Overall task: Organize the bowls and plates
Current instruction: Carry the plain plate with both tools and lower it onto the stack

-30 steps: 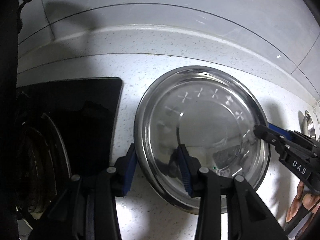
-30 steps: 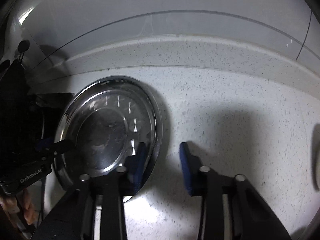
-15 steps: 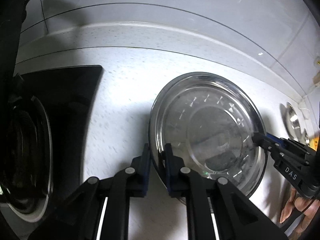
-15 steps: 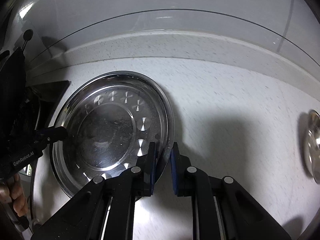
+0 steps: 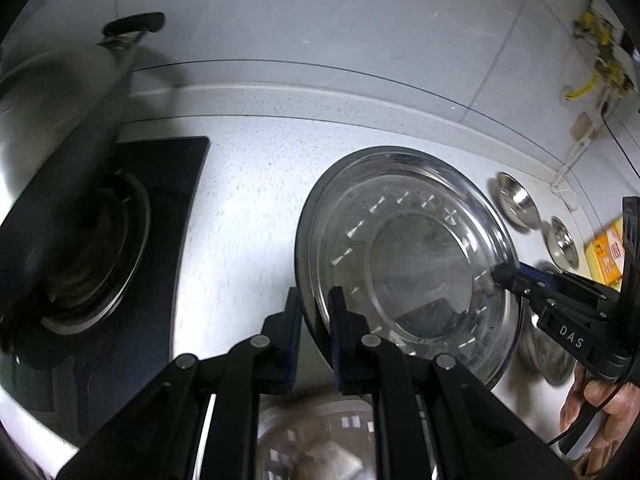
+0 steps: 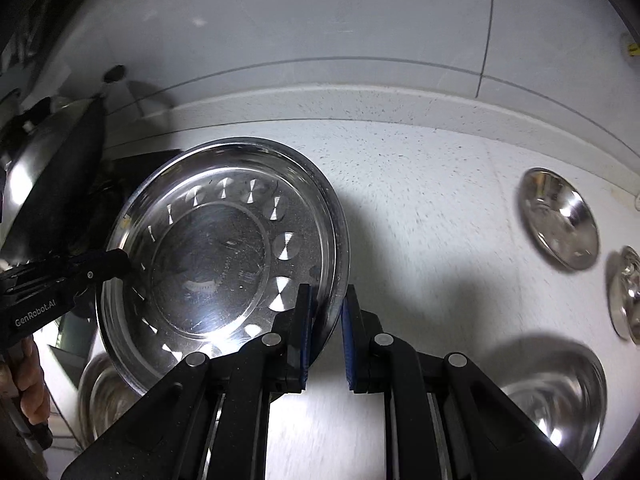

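Note:
A large round steel plate (image 5: pixel 416 256) is held above the white counter by both grippers. My left gripper (image 5: pixel 314 324) is shut on its left rim. My right gripper (image 6: pixel 326 320) is shut on its right rim; the plate (image 6: pixel 216 252) fills the left of the right wrist view. The right gripper also shows in the left wrist view (image 5: pixel 500 272), and the left one in the right wrist view (image 6: pixel 120 262). Small steel bowls (image 6: pixel 558 218) (image 6: pixel 626 292) lie on the counter at the right, and they show in the left wrist view (image 5: pixel 516 204) (image 5: pixel 562 240).
A black hob (image 5: pixel 132 248) with a dark wok (image 5: pixel 52 120) is at the left. A steel bowl (image 6: pixel 556 404) sits near right, another (image 6: pixel 104 396) below the plate. A yellow box (image 5: pixel 608 256) stands at far right. The wall backsplash (image 6: pixel 320 104) runs behind.
Both grippers closed on the plate's rim and lifted it off the counter. The views pulled back and up, and the wok and more bowls came into sight.

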{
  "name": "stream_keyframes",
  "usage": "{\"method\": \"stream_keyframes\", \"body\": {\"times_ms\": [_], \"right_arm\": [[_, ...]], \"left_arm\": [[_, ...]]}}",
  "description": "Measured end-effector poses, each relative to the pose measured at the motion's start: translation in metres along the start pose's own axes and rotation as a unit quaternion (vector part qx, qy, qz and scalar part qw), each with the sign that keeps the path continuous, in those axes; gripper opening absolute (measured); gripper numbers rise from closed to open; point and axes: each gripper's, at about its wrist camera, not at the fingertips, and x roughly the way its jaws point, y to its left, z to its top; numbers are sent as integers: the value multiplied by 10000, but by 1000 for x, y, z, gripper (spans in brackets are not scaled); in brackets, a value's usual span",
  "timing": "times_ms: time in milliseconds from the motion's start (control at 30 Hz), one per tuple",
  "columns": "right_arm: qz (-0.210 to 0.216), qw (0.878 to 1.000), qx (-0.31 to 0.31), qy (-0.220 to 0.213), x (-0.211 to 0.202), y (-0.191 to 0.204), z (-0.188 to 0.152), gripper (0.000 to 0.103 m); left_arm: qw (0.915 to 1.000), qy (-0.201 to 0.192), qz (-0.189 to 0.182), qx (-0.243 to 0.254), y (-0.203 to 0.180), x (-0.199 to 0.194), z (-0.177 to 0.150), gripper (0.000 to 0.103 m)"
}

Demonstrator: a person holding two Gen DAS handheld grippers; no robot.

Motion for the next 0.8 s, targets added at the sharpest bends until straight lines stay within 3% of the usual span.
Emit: {"method": "stream_keyframes", "body": {"times_ms": [367,600,800], "right_arm": [[392,9985,-380,-59,-83,32,-81,13],[675,9958,-427,438,-74,55,-128,13],[586,9954,-320,689,-60,62,-139,13]], "left_arm": [[9998,-17,163,-151,1,-107,-114,13],[9990,385,159,-189,19,-102,-157,13],[9983,545,101,-162,30,-88,-160,13]]}}
